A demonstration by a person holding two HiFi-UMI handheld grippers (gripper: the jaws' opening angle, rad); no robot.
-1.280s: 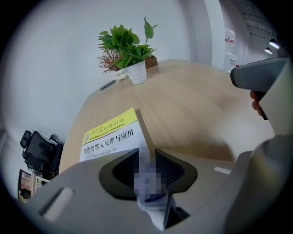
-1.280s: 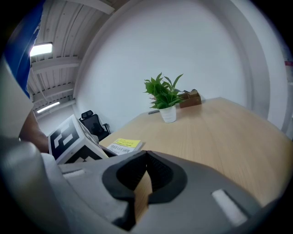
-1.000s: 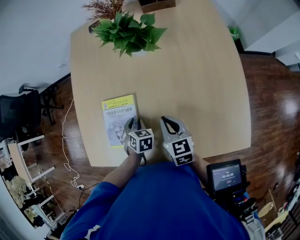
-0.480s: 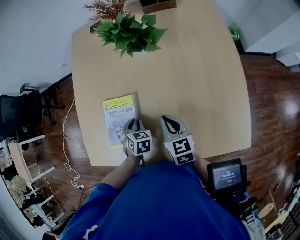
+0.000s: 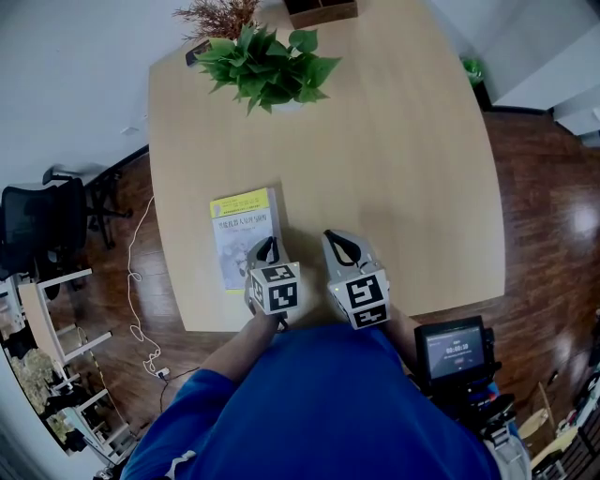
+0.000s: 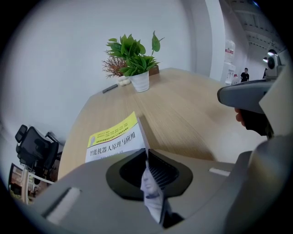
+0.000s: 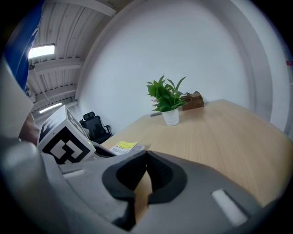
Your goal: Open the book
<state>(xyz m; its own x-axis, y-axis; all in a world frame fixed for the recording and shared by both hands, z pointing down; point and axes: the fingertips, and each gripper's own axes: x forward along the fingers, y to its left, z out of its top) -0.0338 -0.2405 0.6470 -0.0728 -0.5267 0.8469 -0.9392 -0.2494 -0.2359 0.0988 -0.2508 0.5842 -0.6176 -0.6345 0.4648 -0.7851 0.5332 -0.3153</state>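
A book (image 5: 242, 234) with a yellow and white cover lies flat near the front left edge of the table. My left gripper (image 5: 269, 247) is at the book's right edge, pointing steeply down. In the left gripper view its jaws have just been closing, and the left gripper (image 6: 147, 153) is shut on the cover's edge, which is lifted between the pads above the book (image 6: 114, 137). My right gripper (image 5: 339, 242) rests just to the right, apart from the book. In its own view the right gripper (image 7: 146, 153) is shut with nothing in it.
A potted green plant (image 5: 267, 66) stands at the table's (image 5: 403, 159) far left, with a brown box (image 5: 319, 9) behind it. An office chair (image 5: 37, 225) and a white cable are on the floor to the left. A screen device (image 5: 453, 352) sits at lower right.
The left gripper's jaws have closed on the book's right edge, and the gripper has tipped slightly. The right gripper has stayed where it was.
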